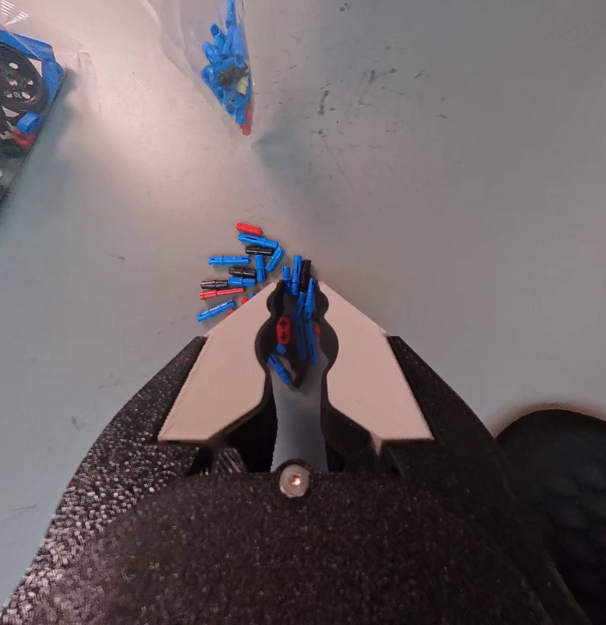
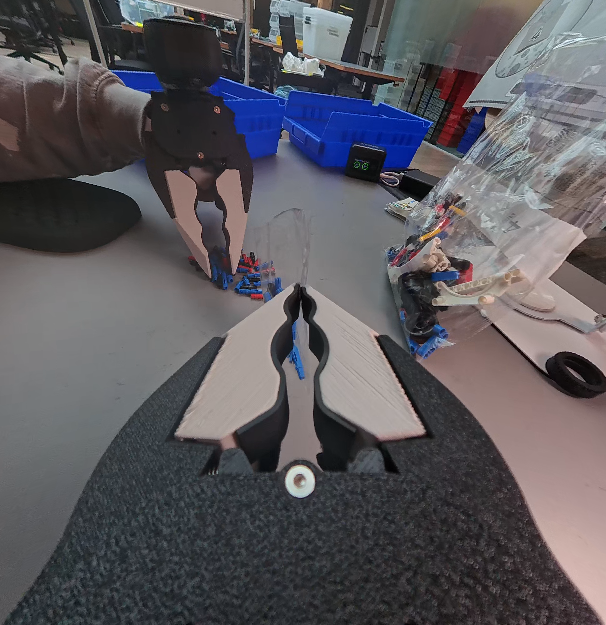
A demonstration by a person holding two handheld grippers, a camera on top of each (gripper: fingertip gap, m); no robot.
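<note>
Many small pins (image 1: 240,270), blue, black and red, lay in a loose heap on the grey surface (image 1: 430,203). The left claw (image 1: 299,287) stood tip-down in the heap, released, jaws apart and straddling a cluster of pins. Just beside it, the right claw (image 2: 300,287) was clenched on the film of a small clear bag (image 2: 288,233) holding more pins. A larger bag of parts (image 2: 464,236) and a black tyre (image 2: 575,373) lay to the right, with blue bins (image 2: 345,132) behind.

Left wrist view looks straight down, close; right views pins (image 2: 247,274) low, sideways.
</note>
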